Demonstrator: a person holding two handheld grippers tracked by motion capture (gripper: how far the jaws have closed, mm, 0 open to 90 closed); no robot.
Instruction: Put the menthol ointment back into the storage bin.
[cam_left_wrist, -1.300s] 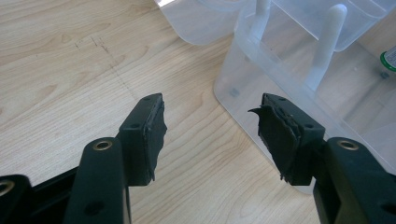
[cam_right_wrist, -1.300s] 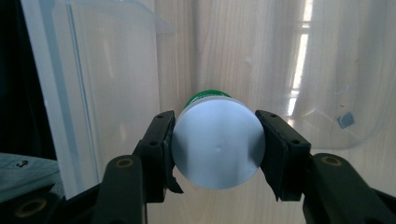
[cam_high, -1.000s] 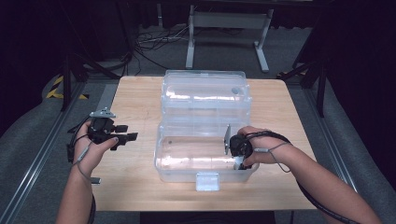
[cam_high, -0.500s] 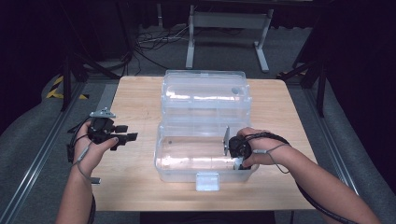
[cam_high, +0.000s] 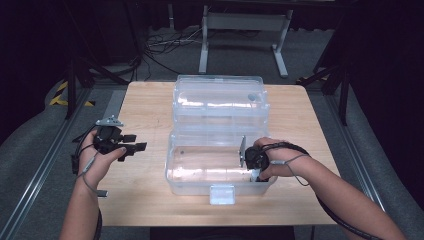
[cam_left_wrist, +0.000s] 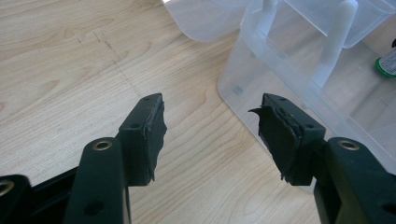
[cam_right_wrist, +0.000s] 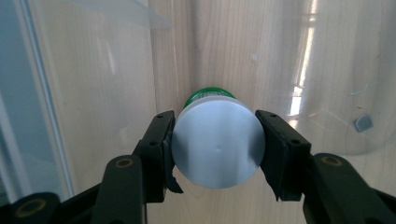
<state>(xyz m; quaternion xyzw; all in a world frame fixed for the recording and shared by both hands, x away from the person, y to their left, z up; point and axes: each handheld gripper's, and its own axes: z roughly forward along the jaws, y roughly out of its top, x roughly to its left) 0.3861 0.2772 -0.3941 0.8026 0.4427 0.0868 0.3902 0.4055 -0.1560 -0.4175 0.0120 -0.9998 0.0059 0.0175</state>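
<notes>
High view: right gripper (cam_high: 256, 172) is down inside the near-right end of the clear box (cam_high: 200, 185) on the table (cam_high: 145, 105); left gripper (cam_high: 132, 143) sits left of the box over bare wood. Left gripper view: jaws spread wide, nothing between them, box just to the right. Right gripper view: pads clamp a white-capped green bottle (cam_right_wrist: 217, 137), cap toward camera, over the box floor.

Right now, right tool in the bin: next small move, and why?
Probably lift straight up. The right tool is clamped on the white-capped bottle, low inside the clear bin; rising first should clear its wall. The left tool is open, empty.
</notes>
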